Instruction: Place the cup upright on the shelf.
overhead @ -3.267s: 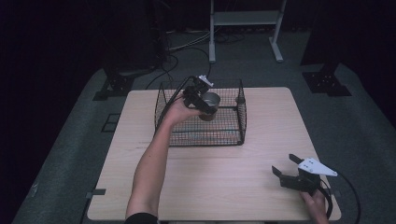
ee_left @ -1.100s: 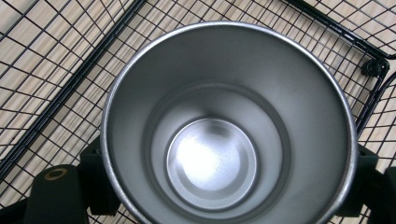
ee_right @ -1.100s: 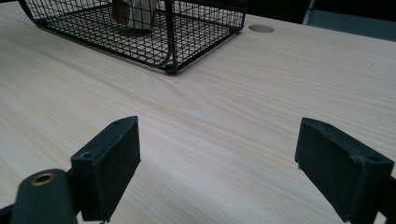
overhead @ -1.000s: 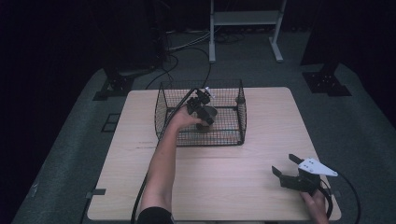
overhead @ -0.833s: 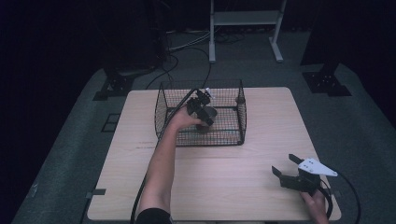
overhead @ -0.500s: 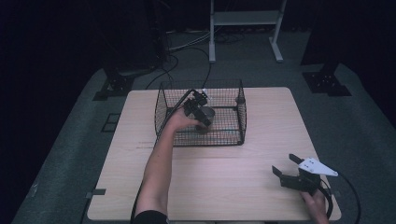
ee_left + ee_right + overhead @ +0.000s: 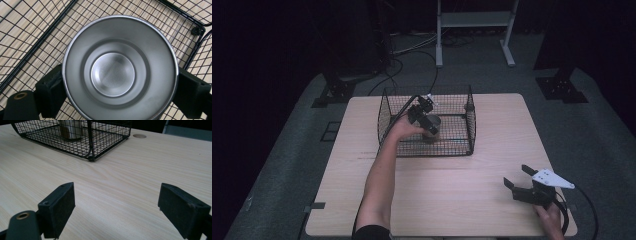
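- Reaching into the black wire basket (image 7: 470, 116), the left gripper (image 7: 426, 121) has its two jaws closed against opposite sides of a steel cup (image 7: 432, 129).
- Left gripper view: cup (image 7: 120, 68) seen mouth-on, empty, round rim pressed between both black pads; basket mesh and pale wood behind it.
- Cup upright, inside the basket, left of the basket's middle; cannot tell whether its base touches the mesh floor.
- Basket stands on the bench (image 7: 492, 200) toward the far edge, about midway between left and right edges.
- Right gripper (image 7: 521, 180) near the bench's near right corner, held by a hand (image 7: 551, 220), well apart from the basket.
- Right gripper view: jaws spread wide with nothing between them, bare wood underneath; basket (image 7: 105, 135) and cup (image 7: 71, 128) farther off toward the top left.
- Round hole (image 7: 139, 136) in the bench top beyond the basket.
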